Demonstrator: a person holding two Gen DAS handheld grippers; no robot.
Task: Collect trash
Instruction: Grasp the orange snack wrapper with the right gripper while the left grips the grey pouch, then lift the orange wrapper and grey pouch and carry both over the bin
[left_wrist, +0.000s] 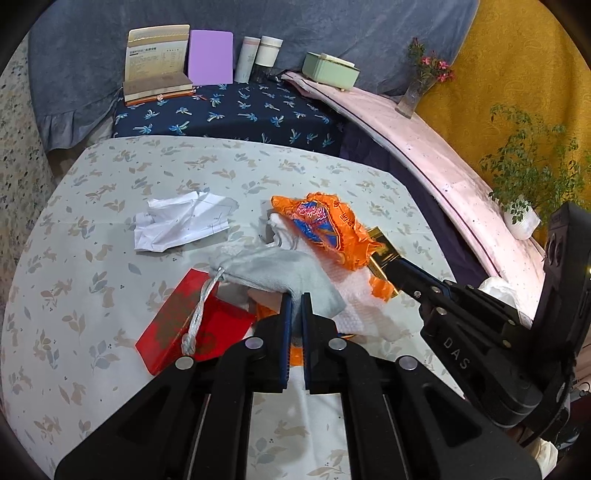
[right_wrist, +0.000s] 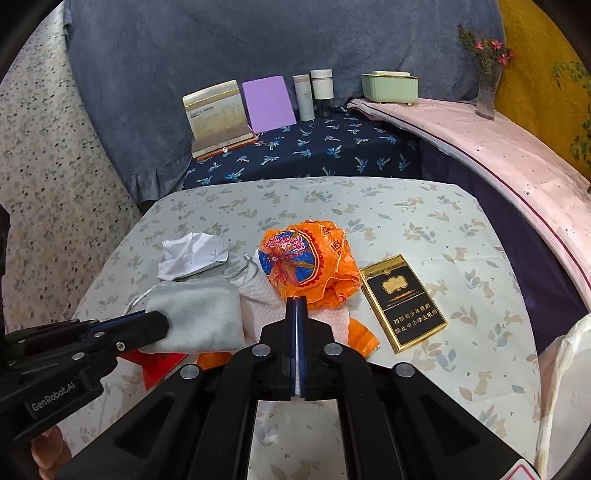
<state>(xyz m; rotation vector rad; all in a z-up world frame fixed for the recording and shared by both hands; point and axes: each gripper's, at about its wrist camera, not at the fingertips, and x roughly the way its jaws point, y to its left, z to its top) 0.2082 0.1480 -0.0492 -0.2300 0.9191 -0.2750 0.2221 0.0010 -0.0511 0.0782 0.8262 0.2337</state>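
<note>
Left gripper (left_wrist: 294, 300) is closed on the near edge of the grey drawstring pouch (left_wrist: 273, 271), which lies over the red box (left_wrist: 186, 325) and white paper towel (left_wrist: 364, 295). Right gripper (left_wrist: 384, 264) reaches in from the right, tips at the orange plastic bag (left_wrist: 325, 225). Crumpled white paper (left_wrist: 181, 221) sits apart, left, on the leaf-print tablecloth (left_wrist: 92, 206).
</note>
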